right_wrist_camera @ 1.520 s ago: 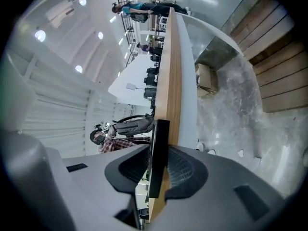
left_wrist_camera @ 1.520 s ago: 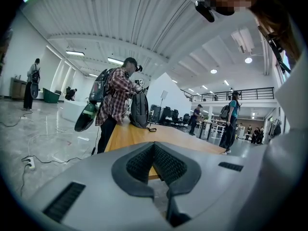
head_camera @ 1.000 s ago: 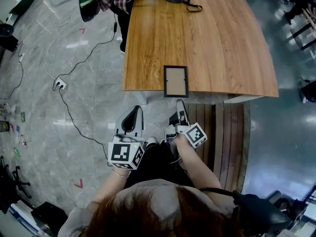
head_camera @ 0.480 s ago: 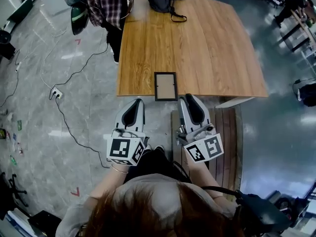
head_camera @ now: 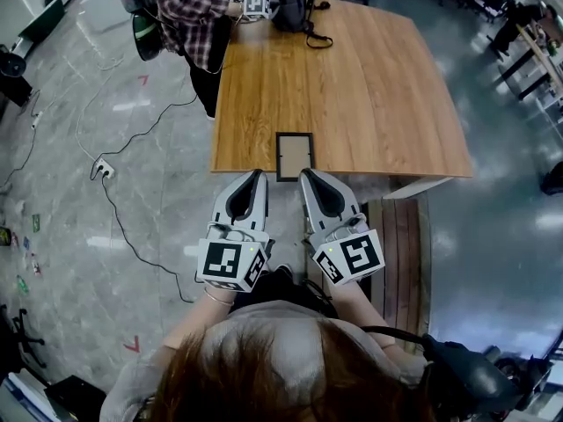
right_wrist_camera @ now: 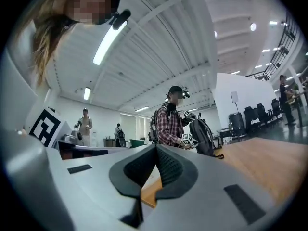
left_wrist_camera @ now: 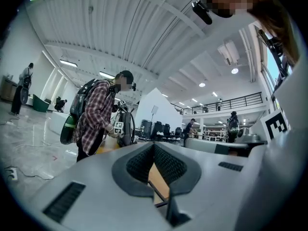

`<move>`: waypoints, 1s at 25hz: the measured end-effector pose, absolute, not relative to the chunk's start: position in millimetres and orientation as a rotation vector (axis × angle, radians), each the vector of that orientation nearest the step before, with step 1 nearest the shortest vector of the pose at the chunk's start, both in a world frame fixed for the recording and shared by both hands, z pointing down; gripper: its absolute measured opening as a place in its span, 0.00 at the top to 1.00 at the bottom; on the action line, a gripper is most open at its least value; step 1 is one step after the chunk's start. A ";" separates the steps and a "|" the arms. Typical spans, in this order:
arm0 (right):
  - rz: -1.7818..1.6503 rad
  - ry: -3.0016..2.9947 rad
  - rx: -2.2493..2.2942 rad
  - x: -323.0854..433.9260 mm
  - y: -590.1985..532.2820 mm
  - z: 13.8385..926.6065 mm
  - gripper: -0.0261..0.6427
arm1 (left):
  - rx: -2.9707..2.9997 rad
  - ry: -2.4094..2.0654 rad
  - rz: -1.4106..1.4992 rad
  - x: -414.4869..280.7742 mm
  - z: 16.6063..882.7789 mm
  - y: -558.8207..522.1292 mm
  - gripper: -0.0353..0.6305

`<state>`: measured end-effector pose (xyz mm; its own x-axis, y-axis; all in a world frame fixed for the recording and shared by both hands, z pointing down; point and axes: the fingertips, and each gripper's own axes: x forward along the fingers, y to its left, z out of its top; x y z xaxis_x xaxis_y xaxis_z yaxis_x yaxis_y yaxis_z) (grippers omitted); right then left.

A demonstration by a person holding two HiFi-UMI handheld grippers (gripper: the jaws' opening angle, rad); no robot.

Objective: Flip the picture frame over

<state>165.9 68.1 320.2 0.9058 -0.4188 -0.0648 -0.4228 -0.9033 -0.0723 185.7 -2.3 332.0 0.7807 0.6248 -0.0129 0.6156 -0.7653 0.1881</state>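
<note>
Wooden table bearing picture frame stands on grey floor.

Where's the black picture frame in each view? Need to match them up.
Head view: the black rectangular picture frame lies flat at the near edge of the wooden table, mid-picture.
Left gripper view: only a thin dark corner of it shows, low centre.
Right gripper view: cannot tell; a pale patch low centre may be it.
Shared landmark: the person in the plaid shirt at the table's far end.
</note>
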 end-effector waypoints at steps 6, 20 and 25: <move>0.045 0.671 -2.901 166.0 59.7 324.9 0.94 | 2.792 0.990 0.065 182.2 330.2 -4.2 0.94; 0.081 0.701 -2.864 159.1 64.9 313.0 0.94 | 2.788 1.005 0.063 174.9 327.6 -1.6 0.94; 0.090 0.729 -2.819 153.8 54.1 313.4 0.94 | 2.782 1.011 0.050 171.9 326.3 -1.5 0.94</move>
